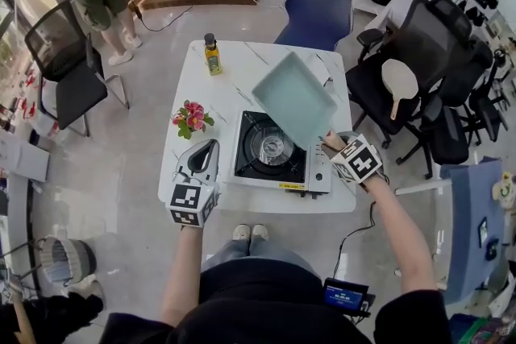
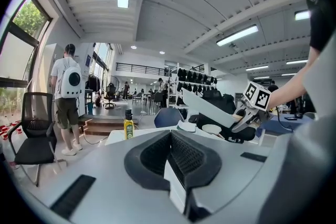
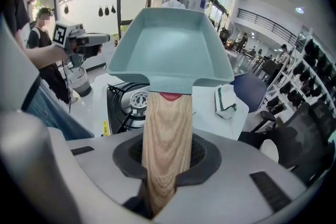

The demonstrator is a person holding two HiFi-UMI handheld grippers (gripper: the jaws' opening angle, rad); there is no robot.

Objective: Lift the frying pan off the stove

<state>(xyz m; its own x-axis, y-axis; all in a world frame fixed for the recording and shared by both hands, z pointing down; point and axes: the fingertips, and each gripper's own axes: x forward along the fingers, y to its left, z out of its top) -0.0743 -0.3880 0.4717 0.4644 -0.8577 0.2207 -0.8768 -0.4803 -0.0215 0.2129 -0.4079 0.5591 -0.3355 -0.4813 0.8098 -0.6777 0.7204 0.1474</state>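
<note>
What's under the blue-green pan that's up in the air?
The black stove with its round burner sits below the pan. From above, the pan covers the stove's far corner and some table.

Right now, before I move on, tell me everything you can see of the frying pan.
The frying pan is pale teal and rectangular, with low flared walls. It is empty inside and looks matte, like coated metal. Its light wood-grain handle joins the body under a small red tab. The right gripper is shut on that handle, and nothing else touches the pan. It hangs lifted clear above the stove, with its far end tilted upward.
</note>
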